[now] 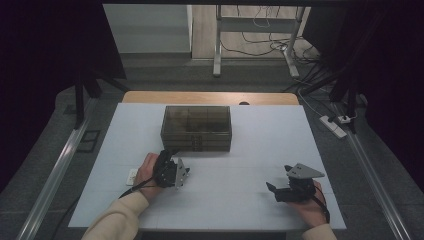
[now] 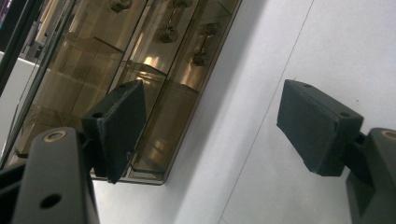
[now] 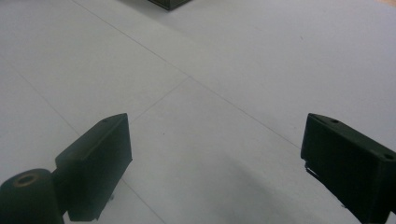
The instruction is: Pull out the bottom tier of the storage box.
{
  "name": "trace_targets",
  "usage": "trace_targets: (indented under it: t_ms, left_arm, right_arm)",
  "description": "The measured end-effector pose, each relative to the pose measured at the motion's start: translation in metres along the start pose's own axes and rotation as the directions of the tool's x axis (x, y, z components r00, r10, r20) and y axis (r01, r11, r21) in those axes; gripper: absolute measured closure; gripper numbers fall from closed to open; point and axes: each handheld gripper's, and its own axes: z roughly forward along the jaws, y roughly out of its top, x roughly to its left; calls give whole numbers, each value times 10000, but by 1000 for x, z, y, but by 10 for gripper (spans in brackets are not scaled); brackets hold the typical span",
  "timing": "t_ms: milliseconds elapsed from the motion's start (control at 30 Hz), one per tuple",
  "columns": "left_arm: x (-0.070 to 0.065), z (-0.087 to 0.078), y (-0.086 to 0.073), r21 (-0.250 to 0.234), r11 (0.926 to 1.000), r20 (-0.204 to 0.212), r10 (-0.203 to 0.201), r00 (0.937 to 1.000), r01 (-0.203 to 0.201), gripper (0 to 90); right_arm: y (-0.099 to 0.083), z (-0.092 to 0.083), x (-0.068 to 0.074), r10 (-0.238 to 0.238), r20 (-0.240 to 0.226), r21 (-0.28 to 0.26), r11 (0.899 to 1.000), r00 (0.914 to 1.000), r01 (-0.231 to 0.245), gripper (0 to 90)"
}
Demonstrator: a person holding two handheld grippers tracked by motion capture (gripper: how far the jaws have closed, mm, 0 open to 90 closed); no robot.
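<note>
In the high view, a smoky, see-through compartment box is sitting at the centre of the white surface, toward the upper middle of the frame. Dividers are splitting its inside into several cells.

The left gripper is lying in the lower left of the frame, held in the person's left hand, just below the box's near left corner and close to it, though whether it is touching cannot be told. In the left gripper view, its jaws are standing wide apart with nothing between them; the left gripper is looking at bare surface, while the box is filling the upper left of that frame, tilted, with small metal pieces showing in its cells.

The right gripper is resting in the lower right of the high view, held by the right hand, well apart from the box and pointing toward the left of the frame. In the right gripper view, the right gripper is also gaping wide and holding nothing, with plain white surface between the jaws and a dark corner of the box peeking in at the top edge.
</note>
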Motion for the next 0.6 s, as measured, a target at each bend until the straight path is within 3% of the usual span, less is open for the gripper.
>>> trace_targets:
  t_ms: [233, 400, 600]
  left_arm:
    - [0, 2, 2, 20, 10000, 0, 89, 10000, -89, 239]
    - [-2, 5, 3, -169, 9998, -34, -73, 10000, 73, 242]
    - [-1, 6, 4, -45, 10000, -46, 82, 10000, -82, 246]
  right_arm:
    - [0, 0, 0, -37, -7, 8, 10000, 10000, 37, 85]
    - [0, 0, 0, -26, 0, 4, 10000, 10000, 26, 85]
    - [0, 0, 0, -30, -4, 6, 10000, 10000, 30, 85]
